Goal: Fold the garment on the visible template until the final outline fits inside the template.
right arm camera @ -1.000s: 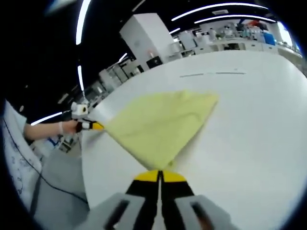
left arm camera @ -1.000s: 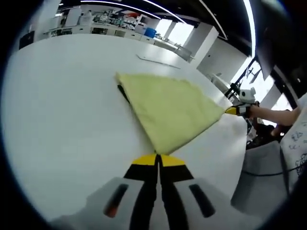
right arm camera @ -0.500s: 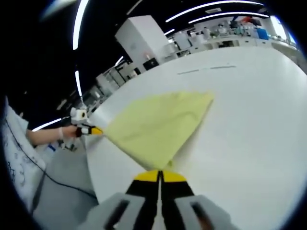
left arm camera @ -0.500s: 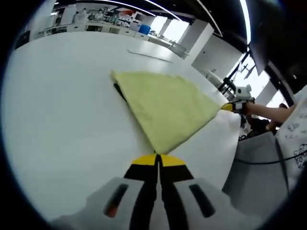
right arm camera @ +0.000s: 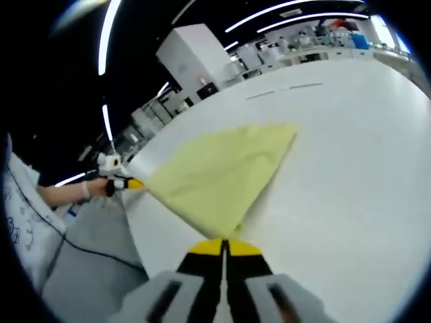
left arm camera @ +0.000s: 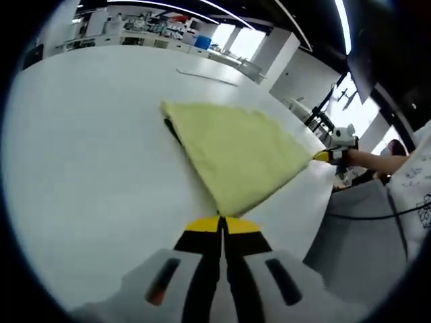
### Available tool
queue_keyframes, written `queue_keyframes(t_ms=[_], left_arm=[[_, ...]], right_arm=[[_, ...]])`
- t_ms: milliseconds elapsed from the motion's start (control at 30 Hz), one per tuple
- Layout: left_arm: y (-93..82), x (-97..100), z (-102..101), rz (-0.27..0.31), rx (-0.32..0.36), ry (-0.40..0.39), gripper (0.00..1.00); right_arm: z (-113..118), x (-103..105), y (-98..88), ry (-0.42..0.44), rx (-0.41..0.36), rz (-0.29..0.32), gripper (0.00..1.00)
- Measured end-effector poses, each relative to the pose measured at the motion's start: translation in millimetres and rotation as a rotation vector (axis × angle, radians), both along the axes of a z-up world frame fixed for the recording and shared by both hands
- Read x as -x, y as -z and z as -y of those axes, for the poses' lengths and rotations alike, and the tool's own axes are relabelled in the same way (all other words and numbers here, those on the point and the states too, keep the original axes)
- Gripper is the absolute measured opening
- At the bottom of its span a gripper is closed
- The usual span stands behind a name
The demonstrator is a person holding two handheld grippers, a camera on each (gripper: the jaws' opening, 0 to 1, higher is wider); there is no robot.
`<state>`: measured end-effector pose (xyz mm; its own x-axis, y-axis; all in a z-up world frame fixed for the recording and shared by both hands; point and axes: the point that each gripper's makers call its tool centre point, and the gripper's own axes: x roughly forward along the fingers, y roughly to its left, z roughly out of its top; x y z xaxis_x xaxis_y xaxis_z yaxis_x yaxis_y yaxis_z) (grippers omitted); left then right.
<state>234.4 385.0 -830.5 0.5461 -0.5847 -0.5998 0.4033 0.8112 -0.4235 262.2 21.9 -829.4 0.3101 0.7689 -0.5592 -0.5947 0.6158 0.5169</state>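
The left gripper (left arm camera: 221, 223) is pinching one corner of the yellow garment (left arm camera: 237, 151), jaws pressed together. The right gripper (right arm camera: 223, 244) is clamping the neighbouring corner likewise. The garment is stretching forward from both sets of jaws, lying spread over the white table (left arm camera: 87, 148), a dark strip (left arm camera: 173, 129) showing beneath its edge.

The left gripper (left arm camera: 221, 225) is showing pale grey fingers (left arm camera: 195, 242) tipped in yellow over black, with a small red mark on one grey side. The right gripper (right arm camera: 223, 247) is wearing the same grey, black and yellow. The person is wearing a white patterned top (right arm camera: 20, 208); a dark cable (right arm camera: 87, 250) is trailing beside it.
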Motion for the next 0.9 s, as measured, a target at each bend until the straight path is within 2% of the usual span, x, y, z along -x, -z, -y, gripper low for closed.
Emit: queue_keyframes(t_ms=[133, 233, 267, 333, 433, 500, 533, 667, 767, 900], left_arm=[[-1.7, -0.9, 1.2, 0.014, -0.016, 0.001, 0.0], [-5.3, -1.5, 1.5, 0.036, -0.037, 0.007, 0.0], [-9.0, -2.4, 1.2, 0.052, -0.039, 0.006, 0.0], [-14.9, -4.9, -1.2, 0.075, -0.038, -0.003, 0.03], [-30.1, -9.6, 2.9, 0.121, -0.015, -0.02, 0.29], [-35.2, -14.7, 2.5, 0.159, -0.047, -0.01, 0.43], [-37.0, -16.2, 1.2, 0.167, -0.051, -0.012, 0.49], [-43.1, -18.3, 4.8, 0.184, -0.052, -0.016, 0.79], [-41.7, -19.1, 3.6, 0.191, -0.062, -0.016, 0.97], [-41.7, -15.4, 7.2, 0.185, -0.049, -0.026, 0.99]], right_arm=[[-3.0, 1.5, -2.0, 0.009, 0.004, 0.001, 0.0], [-1.0, 1.2, -5.0, -0.006, 0.027, 0.038, 0.0], [-0.5, 1.3, -9.0, -0.013, 0.031, 0.065, 0.05], [2.2, 1.6, -13.6, -0.011, 0.036, 0.075, 0.2], [6.5, 0.0, -21.0, -0.015, 0.068, 0.13, 0.36], [7.0, -0.6, -26.5, -0.01, 0.079, 0.154, 0.49], [6.5, -0.7, -29.0, -0.012, 0.083, 0.167, 0.59], [6.4, -2.2, -36.8, -0.012, 0.11, 0.214, 0.81], [8.1, -11.9, -33.8, 0.011, 0.14, 0.246, 1.0], [13.7, -13.9, -32.6, 0.016, 0.155, 0.255, 1.0]])
